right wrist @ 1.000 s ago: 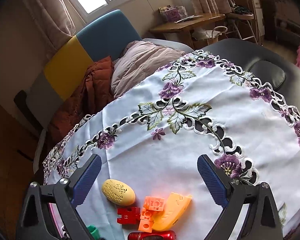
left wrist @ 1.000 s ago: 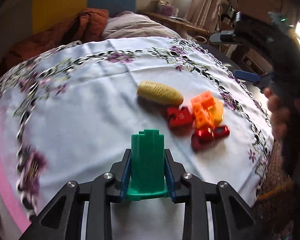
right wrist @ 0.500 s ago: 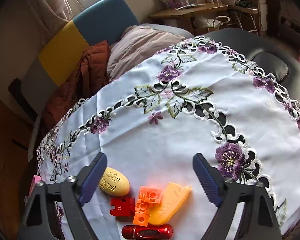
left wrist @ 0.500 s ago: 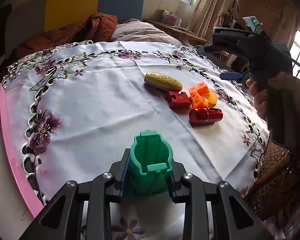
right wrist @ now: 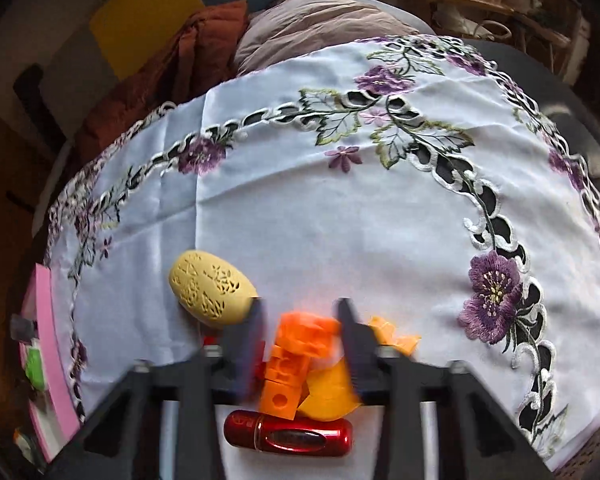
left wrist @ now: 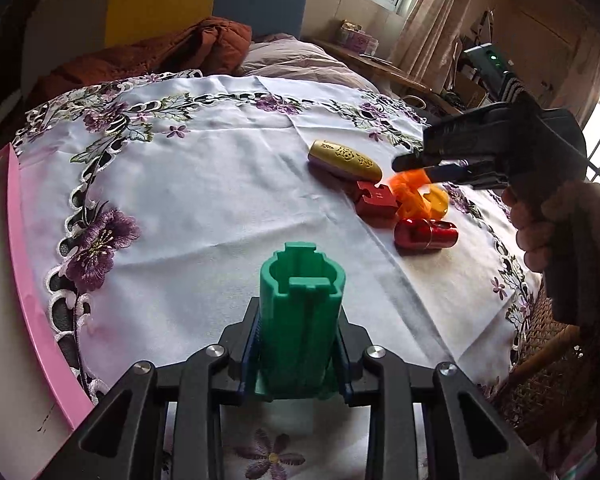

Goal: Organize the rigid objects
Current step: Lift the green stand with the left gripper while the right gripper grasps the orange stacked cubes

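My left gripper (left wrist: pixel 298 340) is shut on a green plastic block (left wrist: pixel 300 312) and holds it upright above the near part of the cloth. My right gripper (right wrist: pixel 302 320) has its jaws narrowed around an orange block (right wrist: pixel 296 352), with small gaps still showing on both sides. The orange block lies among a yellow carved oval (right wrist: pixel 212 294), a red block (left wrist: pixel 374 198), a yellow curved piece (right wrist: pixel 332 392) and a red metallic cylinder (right wrist: pixel 288 434). In the left wrist view the right gripper (left wrist: pixel 424 166) hovers over the orange block (left wrist: pixel 410 196).
A white embroidered tablecloth (left wrist: pixel 204 200) covers the table. A pink-edged board (left wrist: pixel 32 280) lies at its left edge. A sofa with a rust blanket (left wrist: pixel 172 48) stands behind. A wicker basket (left wrist: pixel 540 372) sits low at the right.
My right gripper dropped down onto the pile and its jaws closed in from wide open to around the orange block. My left gripper lifted and tilted slightly with the green block.
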`<state>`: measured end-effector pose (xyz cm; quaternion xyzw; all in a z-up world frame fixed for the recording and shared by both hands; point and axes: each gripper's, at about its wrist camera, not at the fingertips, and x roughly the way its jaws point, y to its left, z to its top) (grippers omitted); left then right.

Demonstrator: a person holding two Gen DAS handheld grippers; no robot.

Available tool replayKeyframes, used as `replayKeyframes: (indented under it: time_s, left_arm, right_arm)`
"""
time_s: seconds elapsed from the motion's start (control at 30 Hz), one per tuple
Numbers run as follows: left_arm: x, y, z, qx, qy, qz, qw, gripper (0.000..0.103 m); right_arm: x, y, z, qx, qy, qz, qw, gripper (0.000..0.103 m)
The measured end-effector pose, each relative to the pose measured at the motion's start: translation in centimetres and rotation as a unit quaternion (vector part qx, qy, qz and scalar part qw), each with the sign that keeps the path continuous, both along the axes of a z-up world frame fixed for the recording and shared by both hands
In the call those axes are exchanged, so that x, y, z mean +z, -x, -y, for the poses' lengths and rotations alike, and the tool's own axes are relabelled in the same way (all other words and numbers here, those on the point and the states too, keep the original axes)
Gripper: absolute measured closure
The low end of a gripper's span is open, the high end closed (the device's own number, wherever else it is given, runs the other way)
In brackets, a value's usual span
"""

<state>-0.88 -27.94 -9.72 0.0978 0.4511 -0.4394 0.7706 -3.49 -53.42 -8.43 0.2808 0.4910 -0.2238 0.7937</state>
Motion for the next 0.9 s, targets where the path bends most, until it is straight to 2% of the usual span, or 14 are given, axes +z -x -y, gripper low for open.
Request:
replayKeyframes:
  time_s: [0.13,0.33,0.6,0.67,0.9]
  left_arm:
    - [0.0,-0.1,-0.1,0.002,0.004,-0.003,1.0000,0.072]
    - [0.0,-0.1,-0.2,0.004,0.006,-0.006,1.0000,0.072]
    - [0.1,-0.1,-0.3,0.007,0.006,-0.006,0.9999,0.072]
    - [0.1,-0.1,-0.3,0.007,0.006,-0.007,0.9999,0.072]
    - [0.1,0.0,-0.3,0.009,0.006,-0.005,0.9999,0.072]
  right_arm:
    - [0.8,-0.3,-0.5,0.013,0.016,0.023,1.000,0.084]
    - [1.7,0.5,0.7,-0.024,0.017,0.055,0.998,0.084]
    - [0.1,0.2,1.2,-0.027,-0.028,0.036,0.999,0.081]
    - [-0.3,-0.1,1.1,-0.021,-0.038,0.028,0.999,0.071]
    - [-0.9,-1.1,0.5,-0.005,-0.014,-0.006,1.000,0.070]
